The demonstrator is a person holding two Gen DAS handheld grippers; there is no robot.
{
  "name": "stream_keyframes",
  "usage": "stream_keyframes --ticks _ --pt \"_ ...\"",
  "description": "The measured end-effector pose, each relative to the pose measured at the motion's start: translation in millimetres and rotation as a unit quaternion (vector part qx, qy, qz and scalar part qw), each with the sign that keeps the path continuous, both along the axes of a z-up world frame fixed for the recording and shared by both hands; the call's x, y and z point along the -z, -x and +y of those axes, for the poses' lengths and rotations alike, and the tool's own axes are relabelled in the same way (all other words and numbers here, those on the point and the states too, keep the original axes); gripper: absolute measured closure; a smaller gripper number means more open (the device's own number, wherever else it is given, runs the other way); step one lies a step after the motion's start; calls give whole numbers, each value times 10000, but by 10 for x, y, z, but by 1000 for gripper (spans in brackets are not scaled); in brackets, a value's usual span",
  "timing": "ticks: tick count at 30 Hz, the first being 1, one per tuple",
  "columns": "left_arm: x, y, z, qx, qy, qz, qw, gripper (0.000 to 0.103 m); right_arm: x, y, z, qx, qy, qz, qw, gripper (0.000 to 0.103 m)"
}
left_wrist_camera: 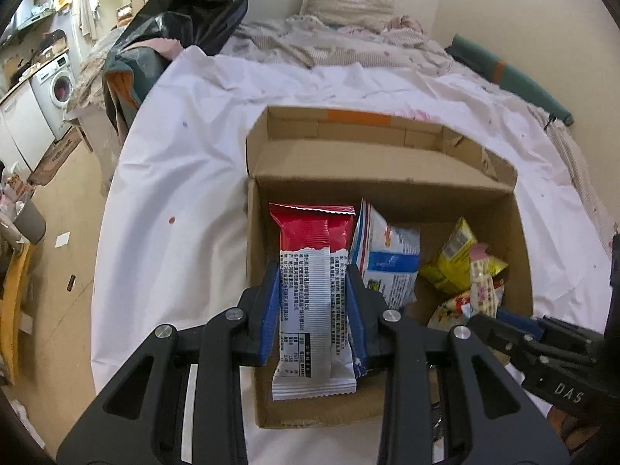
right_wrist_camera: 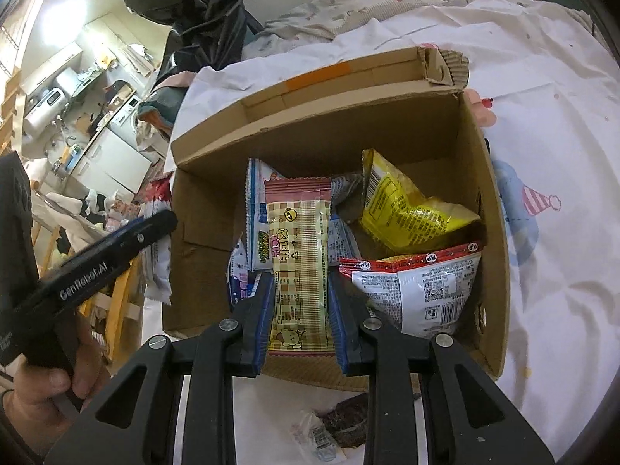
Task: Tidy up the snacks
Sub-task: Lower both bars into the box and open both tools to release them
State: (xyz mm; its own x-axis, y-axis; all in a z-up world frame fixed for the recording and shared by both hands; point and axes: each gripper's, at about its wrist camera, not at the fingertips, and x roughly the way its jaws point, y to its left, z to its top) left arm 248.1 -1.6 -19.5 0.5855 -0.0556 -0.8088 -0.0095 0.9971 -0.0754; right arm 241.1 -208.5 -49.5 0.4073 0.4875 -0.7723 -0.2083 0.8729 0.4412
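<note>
An open cardboard box stands on a white sheet on the bed; it also shows in the right wrist view. My left gripper is shut on a red and white snack packet, held over the box's left side. My right gripper is shut on a pink checkered snack packet, held over the box's middle. In the box lie a blue and white packet, a yellow packet and a red-edged silver packet.
A dark snack and a clear wrapper lie on the sheet before the box. Black plastic bags stand left of the bed. A quilt and pillow lie behind the box. The floor and a washing machine are far left.
</note>
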Motion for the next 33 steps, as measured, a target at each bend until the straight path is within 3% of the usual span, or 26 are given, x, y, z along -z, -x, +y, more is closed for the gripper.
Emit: stream_keyframes --ticks 15,21,26,29,30,32,33 --pt "-15 56 -33 -27 -242 -107 9996 74 19 -39 48 -37 11 67 10000 74" --pt "-39 82 -69 42 -339 -186 9992 65 1 -46 29 -12 -101 42 9999 74" --pt "-86 96 -47 5 -299 -275 9992 31 -6 -32 -4 26 -214 23 9998 72" --pt "-110 97 -5 -65 -182 -323 9993 15 -34 -24 -19 36 -316 -24 9995 70" --pt "-109 95 9 -94 -160 -330 9993 15 -43 -25 -25 51 -327 -40 9994 68" --pt "-102 90 46 -139 -72 -307 9994 14 -53 -21 -51 111 -361 -47 9993 46" --pt "-91 84 64 -156 -16 -279 9995 14 -65 -17 -82 169 -480 -61 9987 40"
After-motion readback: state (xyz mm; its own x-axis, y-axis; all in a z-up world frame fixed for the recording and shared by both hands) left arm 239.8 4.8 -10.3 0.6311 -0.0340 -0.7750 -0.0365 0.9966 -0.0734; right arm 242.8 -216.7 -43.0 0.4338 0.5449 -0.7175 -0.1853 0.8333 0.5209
